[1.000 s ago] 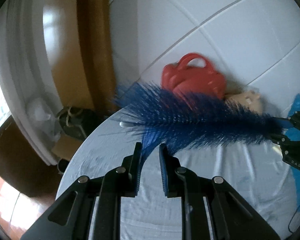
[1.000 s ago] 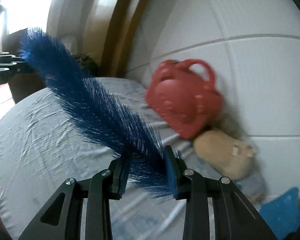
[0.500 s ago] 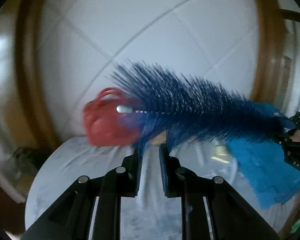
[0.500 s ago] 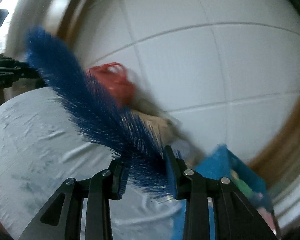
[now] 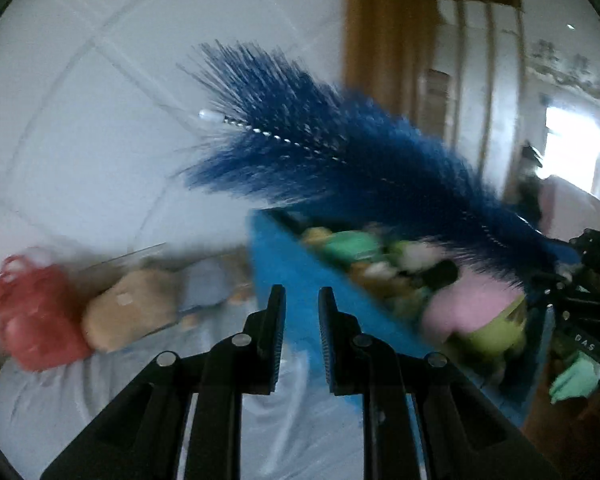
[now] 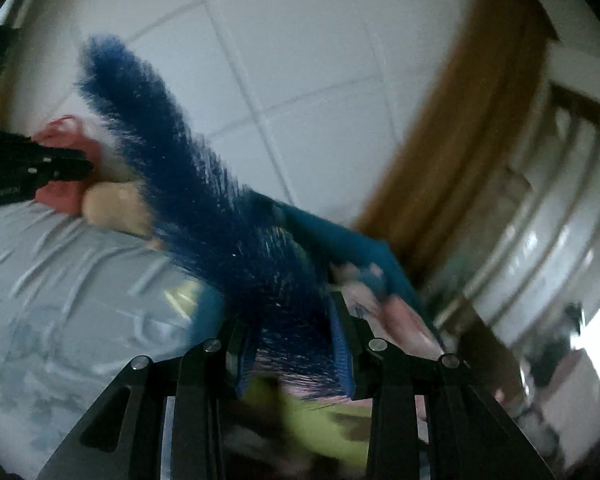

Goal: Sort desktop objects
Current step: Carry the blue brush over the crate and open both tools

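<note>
A long dark-blue bristle brush [image 5: 340,160] with a twisted wire core hangs in the air over an open blue fabric bin [image 5: 296,276]. My right gripper [image 6: 296,312] is shut on the brush [image 6: 204,216] at its thick end, with the tip pointing up and left. In the left wrist view that gripper [image 5: 580,280] shows at the right edge. My left gripper [image 5: 302,292] holds nothing, its fingers a narrow gap apart, aimed at the bin's near wall. The bin holds several soft items, among them a pink one [image 5: 468,304] and a yellow-green one [image 5: 496,336].
A red handbag [image 5: 32,312] and a tan plush toy [image 5: 132,308] lie against the white tiled wall at the back of the grey-clothed table [image 5: 100,400]. A wooden door frame [image 6: 460,160] stands to the right of the bin [image 6: 340,240].
Both grippers have swung right. The bag and plush slid to the left of the views and the blue bin came under the brush. The right gripper's hold on the brush is unchanged.
</note>
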The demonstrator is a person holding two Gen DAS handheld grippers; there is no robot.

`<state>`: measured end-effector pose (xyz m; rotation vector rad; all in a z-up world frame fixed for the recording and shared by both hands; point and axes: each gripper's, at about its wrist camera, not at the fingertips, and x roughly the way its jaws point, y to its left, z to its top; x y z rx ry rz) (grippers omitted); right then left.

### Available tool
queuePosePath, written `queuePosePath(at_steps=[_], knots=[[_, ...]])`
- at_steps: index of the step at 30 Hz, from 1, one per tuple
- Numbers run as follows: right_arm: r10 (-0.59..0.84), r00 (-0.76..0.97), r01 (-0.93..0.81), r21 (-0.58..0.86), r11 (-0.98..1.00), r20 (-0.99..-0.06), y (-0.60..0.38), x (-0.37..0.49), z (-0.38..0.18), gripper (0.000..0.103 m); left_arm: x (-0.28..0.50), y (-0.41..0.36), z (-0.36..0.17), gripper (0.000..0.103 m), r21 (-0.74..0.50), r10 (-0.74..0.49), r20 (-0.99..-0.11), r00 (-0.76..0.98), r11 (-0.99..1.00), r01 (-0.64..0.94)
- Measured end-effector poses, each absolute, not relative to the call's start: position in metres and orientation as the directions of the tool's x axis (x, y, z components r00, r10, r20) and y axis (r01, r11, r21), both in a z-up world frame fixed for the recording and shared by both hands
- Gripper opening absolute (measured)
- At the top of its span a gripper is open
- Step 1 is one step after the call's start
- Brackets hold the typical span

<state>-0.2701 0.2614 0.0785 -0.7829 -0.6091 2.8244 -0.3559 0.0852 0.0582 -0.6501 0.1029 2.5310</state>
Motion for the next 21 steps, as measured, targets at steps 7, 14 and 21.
queuePosePath(at_steps=[7,14,21], knots=[[0.317,-0.746,-0.081,-0.393,-0.916,-0.585,0.389,-0.304,0.057,0.033,-0.392,0.246,0.033,0.017,-0.035,0.507,-0.581,-0.636,-0.797,-0.603],[0.249,-0.762,-0.048,-0.332,-0.942,-0.598,0.428,-0.312,0.043,0.074,-0.395,0.297,0.022,0.087,-0.009,0.473,-0.608,-0.638,-0.807,-0.590],[0.179,-0.826,-0.051,-0.245,-0.968,-0.534,0.429,-0.295,0.055,0.101,-0.398,0.270,0.032,0.087,0.021,0.415,-0.598,-0.686,-0.847,-0.531]])
